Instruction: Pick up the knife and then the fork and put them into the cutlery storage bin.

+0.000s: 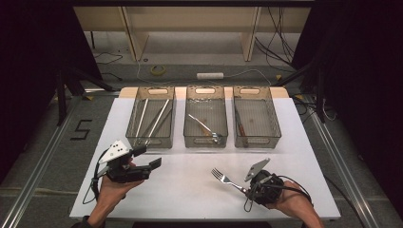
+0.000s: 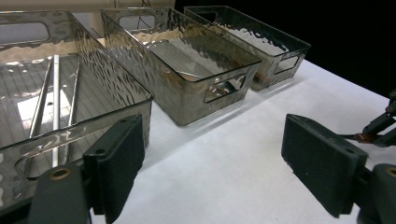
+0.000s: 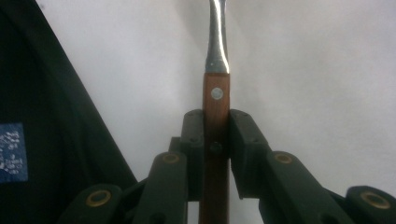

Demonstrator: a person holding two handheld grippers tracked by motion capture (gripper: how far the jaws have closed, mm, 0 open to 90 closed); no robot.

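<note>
Right gripper [image 1: 251, 189], near front right of white table [image 1: 304, 142]: jaws clamped on wooden handle of fork [image 1: 227, 179], seen closely in right gripper view as black pads [image 3: 194, 140] pressing both sides of riveted wood grip [image 3: 216, 135], metal neck running straight ahead. Fork tines pointing toward table centre, raised or resting just over white surface; contact cannot be told. Left gripper [image 1: 145, 157], near front left: jaws spread wide, nothing between, hovering just before leftmost bin. Left gripper view: two black pads [image 2: 116, 163] far apart, white tabletop between. Beyond grippers, three clear ribbed plastic bins in a row across far half of table. Left bin [image 1: 133, 114]: long pale sticks, likely chopsticks [image 1: 157, 118], lying lengthwise. Middle bin [image 1: 189, 139]: another fork [image 1: 204, 127], laid diagonally. Right bin [image 1: 273, 126]: one wooden-handled utensil [image 1: 240, 124] along left wall, type unclear. Past table: floor, cables, roll of tape [image 1: 158, 70], pale shelf frame [image 1: 190, 19].
</note>
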